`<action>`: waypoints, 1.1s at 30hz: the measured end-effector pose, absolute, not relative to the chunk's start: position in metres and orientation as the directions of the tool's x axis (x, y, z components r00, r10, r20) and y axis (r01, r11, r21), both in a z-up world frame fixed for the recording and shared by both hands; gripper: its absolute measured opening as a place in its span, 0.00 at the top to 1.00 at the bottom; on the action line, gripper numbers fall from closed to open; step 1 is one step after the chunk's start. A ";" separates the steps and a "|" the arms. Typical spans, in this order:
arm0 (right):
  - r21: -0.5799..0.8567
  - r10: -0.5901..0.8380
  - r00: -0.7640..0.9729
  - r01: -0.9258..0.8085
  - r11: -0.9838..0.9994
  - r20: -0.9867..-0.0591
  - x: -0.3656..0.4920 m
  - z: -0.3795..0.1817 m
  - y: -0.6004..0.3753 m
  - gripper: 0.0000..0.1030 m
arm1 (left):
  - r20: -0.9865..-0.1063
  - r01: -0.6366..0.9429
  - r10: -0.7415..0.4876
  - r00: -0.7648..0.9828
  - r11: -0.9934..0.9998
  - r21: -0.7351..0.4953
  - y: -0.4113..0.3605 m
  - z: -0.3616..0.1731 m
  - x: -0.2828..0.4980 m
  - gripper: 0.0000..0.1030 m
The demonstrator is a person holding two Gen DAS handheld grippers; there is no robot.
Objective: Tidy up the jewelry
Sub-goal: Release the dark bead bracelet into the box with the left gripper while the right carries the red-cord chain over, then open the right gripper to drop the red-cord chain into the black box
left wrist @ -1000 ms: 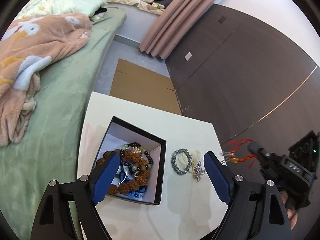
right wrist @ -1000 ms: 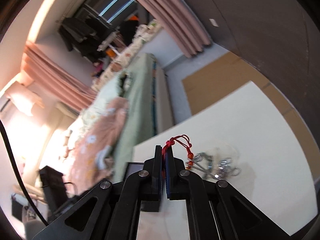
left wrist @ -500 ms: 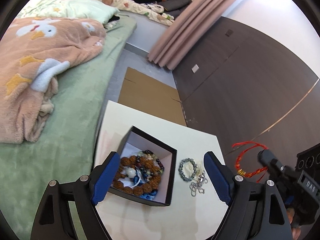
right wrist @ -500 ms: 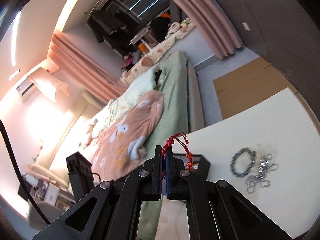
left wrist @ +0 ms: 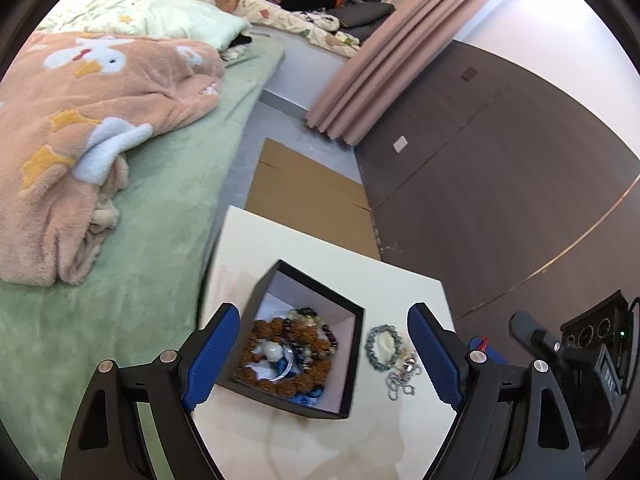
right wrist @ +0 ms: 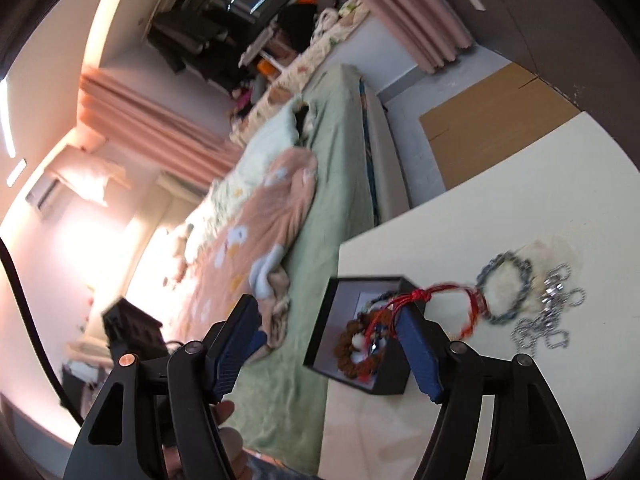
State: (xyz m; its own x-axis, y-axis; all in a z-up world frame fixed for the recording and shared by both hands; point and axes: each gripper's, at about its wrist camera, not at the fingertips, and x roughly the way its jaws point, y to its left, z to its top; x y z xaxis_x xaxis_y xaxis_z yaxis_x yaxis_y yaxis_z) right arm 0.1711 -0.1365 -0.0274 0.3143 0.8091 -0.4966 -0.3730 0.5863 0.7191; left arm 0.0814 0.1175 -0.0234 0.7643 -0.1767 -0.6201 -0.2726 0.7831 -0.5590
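A black jewelry box [left wrist: 352, 364] with a pale lining stands on the cream table [left wrist: 280, 440] and holds brown bead bracelets [left wrist: 276, 354] and other pieces. It also shows in the right wrist view [right wrist: 348, 308]. A grey bead bracelet [left wrist: 380, 348] and a silver chain [left wrist: 402, 380] lie right of the box. My left gripper [left wrist: 324, 356] is open and empty above the box. My right gripper [right wrist: 328, 344] is open. A red string bracelet [right wrist: 444, 300] hangs blurred off its right finger tip [right wrist: 416, 344], above the box's edge.
A bed with a green cover [left wrist: 132, 240] and a peach blanket [left wrist: 80, 112] lies left of the table. Cardboard [left wrist: 304, 196] lies on the floor beyond the table. A dark wall [left wrist: 500, 184] and pink curtain [left wrist: 380, 48] stand at the right.
My right gripper was shut on the red string bracelet and has opened; the bracelet now swings loose at its right finger. Both grippers have risen and the left has drawn back from the box.
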 end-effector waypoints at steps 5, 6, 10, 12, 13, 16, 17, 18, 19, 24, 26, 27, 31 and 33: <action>0.735 0.826 0.335 -0.383 0.559 -0.453 0.173 -0.017 -0.149 0.32 | -0.624 -0.273 -0.167 0.763 0.792 -0.546 0.112 -0.024 0.083 0.16; 0.739 0.832 0.328 -0.388 0.550 -0.447 0.174 -0.016 -0.146 0.32 | -0.625 -0.280 -0.161 0.763 0.790 -0.545 0.113 -0.024 0.083 0.16; 0.761 0.864 0.271 -0.410 0.502 -0.424 0.170 -0.018 -0.126 0.32 | -0.625 -0.331 -0.112 0.773 0.769 -0.547 0.124 -0.024 0.078 0.16; 0.768 0.873 0.239 -0.415 0.487 -0.424 0.168 -0.022 -0.114 0.32 | -0.630 -0.366 -0.083 0.772 0.752 -0.548 0.132 -0.025 0.075 0.16; 0.774 0.879 0.222 -0.416 0.477 -0.422 0.167 -0.024 -0.108 0.32 | -0.635 -0.384 -0.068 0.770 0.745 -0.545 0.136 -0.025 0.073 0.16; 0.822 0.913 0.153 -0.398 0.408 -0.379 0.166 -0.036 -0.086 0.32 | -0.639 -0.430 -0.034 0.768 0.712 -0.554 0.150 -0.028 0.067 0.16; 0.835 0.920 0.136 -0.387 0.391 -0.367 0.166 -0.041 -0.080 0.32 | -0.637 -0.443 -0.024 0.771 0.698 -0.563 0.155 -0.029 0.064 0.16; 0.841 0.922 0.124 -0.378 0.386 -0.367 0.165 -0.046 -0.074 0.32 | -0.636 -0.453 -0.015 0.771 0.689 -0.566 0.159 -0.029 0.063 0.16; 0.839 0.916 0.114 -0.372 0.398 -0.384 0.165 -0.052 -0.067 0.32 | -0.637 -0.461 -0.008 0.771 0.683 -0.567 0.163 -0.029 0.061 0.16; 0.730 0.804 0.107 -0.363 0.579 -0.585 0.166 -0.081 -0.043 0.32 | -0.642 -0.469 -0.008 0.767 0.676 -0.568 0.171 -0.030 0.060 0.16; 0.666 0.744 0.129 -0.364 0.650 -0.656 0.167 -0.084 -0.042 0.32 | -0.643 -0.463 -0.014 0.766 0.681 -0.567 0.171 -0.029 0.062 0.16; 0.635 0.713 0.138 -0.363 0.682 -0.687 0.169 -0.085 -0.043 0.32 | -0.643 -0.460 -0.017 0.766 0.685 -0.566 0.170 -0.028 0.062 0.16; 0.613 0.680 0.135 -0.335 0.716 -0.721 0.174 -0.089 -0.058 0.32 | -0.645 -0.447 -0.030 0.764 0.696 -0.562 0.167 -0.028 0.065 0.16; 0.588 0.658 0.152 -0.334 0.736 -0.737 0.174 -0.088 -0.065 0.32 | -0.648 -0.444 -0.038 0.761 0.698 -0.562 0.165 -0.029 0.066 0.16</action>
